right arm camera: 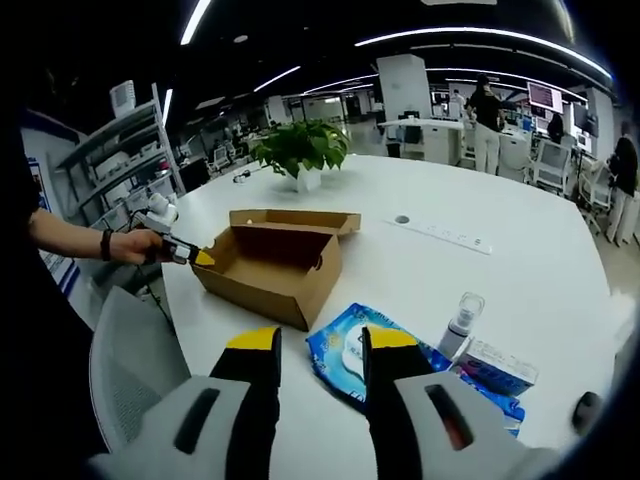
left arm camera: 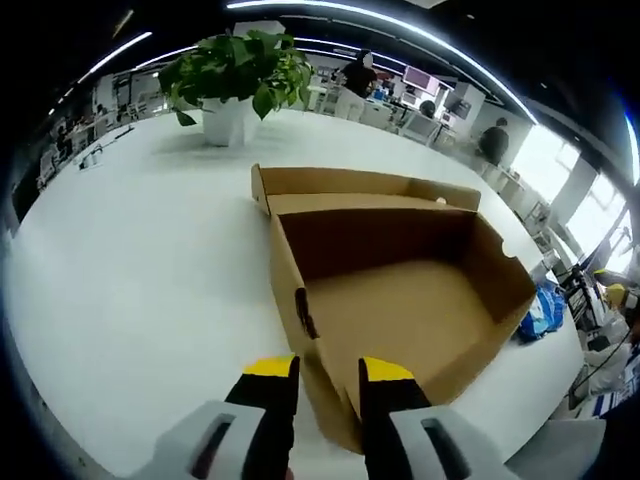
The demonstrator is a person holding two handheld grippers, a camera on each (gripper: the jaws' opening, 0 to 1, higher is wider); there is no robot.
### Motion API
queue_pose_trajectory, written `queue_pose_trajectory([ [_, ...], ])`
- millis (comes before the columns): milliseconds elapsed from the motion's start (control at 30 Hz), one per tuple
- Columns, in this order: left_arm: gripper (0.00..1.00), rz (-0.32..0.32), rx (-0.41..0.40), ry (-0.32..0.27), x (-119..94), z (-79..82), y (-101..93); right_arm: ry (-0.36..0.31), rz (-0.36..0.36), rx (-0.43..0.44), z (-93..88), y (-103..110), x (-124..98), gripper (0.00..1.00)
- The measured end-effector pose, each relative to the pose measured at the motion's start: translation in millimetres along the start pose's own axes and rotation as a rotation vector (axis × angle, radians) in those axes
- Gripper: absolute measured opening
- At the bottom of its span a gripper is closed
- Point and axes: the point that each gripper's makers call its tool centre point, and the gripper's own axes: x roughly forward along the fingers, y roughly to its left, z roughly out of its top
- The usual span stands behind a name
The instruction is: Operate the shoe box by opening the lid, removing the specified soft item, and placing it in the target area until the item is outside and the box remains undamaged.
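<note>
Now left tongs point(left arm camera: 330, 385) straddle shoe box point(left arm camera: 400, 290) corner edge, lid open; right tongs point(right arm camera: 318, 355) released above blue pack point(right arm camera: 350, 355).

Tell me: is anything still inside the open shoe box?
No. In the left gripper view the shoe box is open, showing only bare cardboard floor.
</note>
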Motion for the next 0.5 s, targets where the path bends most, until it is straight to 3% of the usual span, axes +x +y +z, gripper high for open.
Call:
queue_pose_trajectory([
  [133, 0.22, 0.009, 0.016, 0.014, 0.0, -0.8, 1.6, -0.003, -0.005, -0.006, 3.2, 0.7, 3.2, 0.30],
  [500, 0.20, 0.008, 0.027, 0.025, -1.0, -1.2, 7.9, 0.025, 0.015, -0.042, 4.3, 21.8, 42.4, 0.29],
])
